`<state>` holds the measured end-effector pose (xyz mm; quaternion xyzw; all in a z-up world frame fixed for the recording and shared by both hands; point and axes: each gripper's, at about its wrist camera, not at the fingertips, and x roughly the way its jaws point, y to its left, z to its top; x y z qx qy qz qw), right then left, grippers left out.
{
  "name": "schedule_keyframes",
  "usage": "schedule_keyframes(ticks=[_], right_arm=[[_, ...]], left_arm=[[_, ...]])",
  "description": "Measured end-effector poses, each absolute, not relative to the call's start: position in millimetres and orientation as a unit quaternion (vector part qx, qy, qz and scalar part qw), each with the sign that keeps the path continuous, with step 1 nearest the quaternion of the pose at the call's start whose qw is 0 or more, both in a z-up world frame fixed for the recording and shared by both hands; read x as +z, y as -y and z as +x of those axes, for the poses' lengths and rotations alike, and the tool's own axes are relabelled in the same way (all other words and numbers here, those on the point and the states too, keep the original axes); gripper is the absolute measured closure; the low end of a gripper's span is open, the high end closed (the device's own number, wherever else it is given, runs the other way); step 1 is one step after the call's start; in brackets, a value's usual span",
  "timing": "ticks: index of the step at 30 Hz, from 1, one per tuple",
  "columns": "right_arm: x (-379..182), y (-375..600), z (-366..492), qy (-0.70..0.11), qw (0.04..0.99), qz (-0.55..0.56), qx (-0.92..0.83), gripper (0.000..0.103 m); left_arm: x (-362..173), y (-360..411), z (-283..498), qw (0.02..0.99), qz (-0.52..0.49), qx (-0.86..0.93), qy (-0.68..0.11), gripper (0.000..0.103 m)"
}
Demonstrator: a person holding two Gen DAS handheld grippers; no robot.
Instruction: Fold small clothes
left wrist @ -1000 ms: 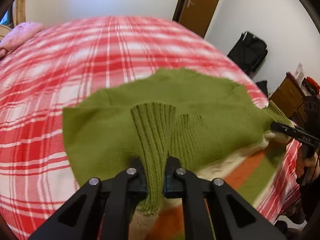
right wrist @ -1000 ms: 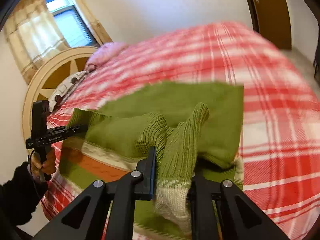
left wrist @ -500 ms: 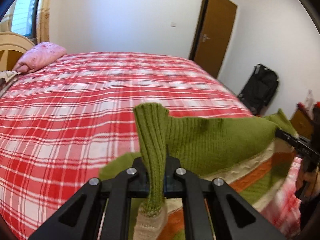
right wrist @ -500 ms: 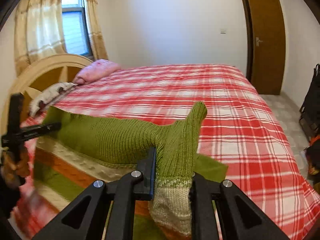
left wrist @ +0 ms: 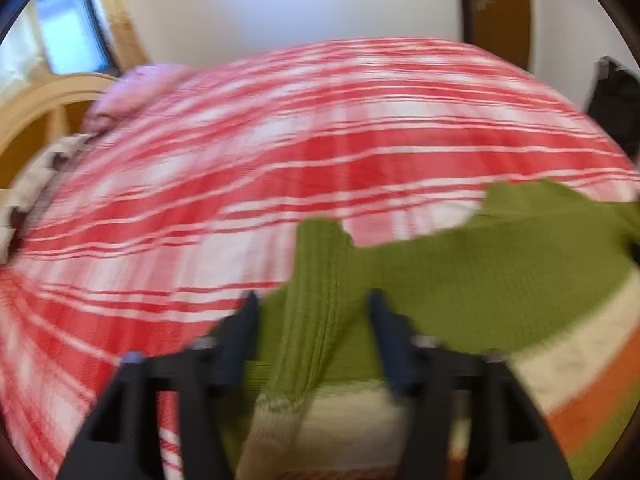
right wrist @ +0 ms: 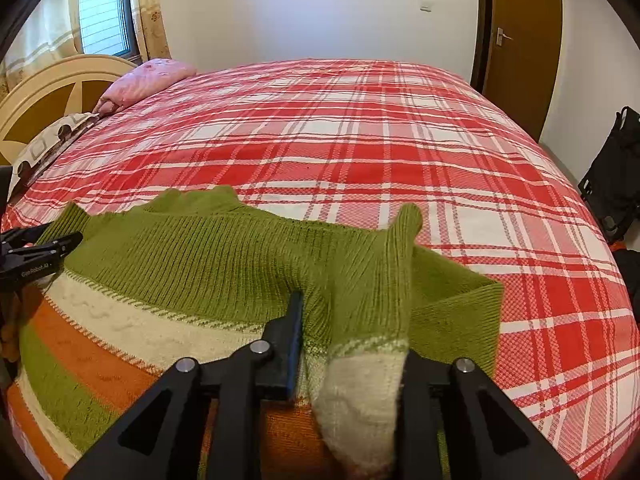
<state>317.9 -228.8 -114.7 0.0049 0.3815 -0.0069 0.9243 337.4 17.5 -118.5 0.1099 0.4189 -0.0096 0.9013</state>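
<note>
A small knitted sweater [right wrist: 208,264], green with cream and orange stripes, lies on the near part of the bed with its green top folded back over the stripes. In the blurred left wrist view my left gripper [left wrist: 312,308] stands open, and a ribbed green fold of the sweater [left wrist: 316,292] lies loose between its fingers. My right gripper [right wrist: 352,320] is open too, with a raised green and cream fold between its fingers. The left gripper also shows at the left edge of the right wrist view [right wrist: 36,256].
The red and white plaid bed cover [right wrist: 360,140] stretches far behind the sweater. A pink pillow [right wrist: 148,80] and a cream headboard [right wrist: 48,92] are at far left. A brown door [right wrist: 520,40] and a black bag [right wrist: 612,184] are at right.
Both grippers have opened and let go of the sweater folds they pinched. The sweater's green top has come down onto the striped part. The left view has swung and blurred.
</note>
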Motion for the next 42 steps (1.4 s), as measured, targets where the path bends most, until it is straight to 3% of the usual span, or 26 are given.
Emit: schedule_keyframes(ticks=[5, 7, 11, 12, 14, 20, 27, 31, 38, 42], right_arm=[[-99.2, 243.9, 302.6, -0.364, 0.929, 0.069, -0.009, 0.073], [-82.0, 253.1, 279.6, -0.332, 0.937, 0.105, -0.029, 0.055], [-50.4, 240.4, 229.1, -0.269, 0.957, 0.087, -0.058, 0.054], [-47.8, 233.6, 222.2, -0.269, 0.959, 0.074, -0.058, 0.054], [-47.6, 215.3, 210.1, -0.283, 0.957, 0.056, -0.036, 0.055], [-68.7, 174.8, 188.1, -0.322, 0.947, 0.009, 0.0, 0.055], [-115.3, 173.5, 171.1, -0.377, 0.925, 0.039, -0.009, 0.054], [-127.5, 163.3, 162.7, -0.369, 0.929, 0.003, -0.027, 0.054], [-131.0, 162.8, 159.3, -0.356, 0.934, -0.005, -0.032, 0.048], [-131.6, 162.5, 159.7, -0.358, 0.933, 0.002, -0.014, 0.035]], left_arm=[[-115.2, -29.5, 339.7, 0.899, 0.092, -0.002, -0.427, 0.025], [-110.2, -32.8, 333.8, 0.898, 0.097, -0.011, -0.43, 0.025], [-95.5, -34.2, 309.0, 0.903, 0.099, -0.018, -0.418, 0.024], [-91.9, -33.5, 303.6, 0.905, 0.099, -0.017, -0.414, 0.019], [-84.1, -32.7, 290.6, 0.91, 0.102, -0.011, -0.402, 0.013], [-75.2, -29.1, 250.9, 0.911, 0.113, -0.009, -0.396, 0.013], [-103.0, -29.8, 217.7, 0.899, 0.106, -0.009, -0.425, 0.013], [-113.1, -27.5, 207.7, 0.901, 0.113, 0.007, -0.418, 0.011], [-117.5, -30.0, 201.0, 0.902, 0.108, 0.017, -0.417, 0.007], [-111.1, -41.3, 189.5, 0.901, 0.076, 0.017, -0.427, 0.007]])
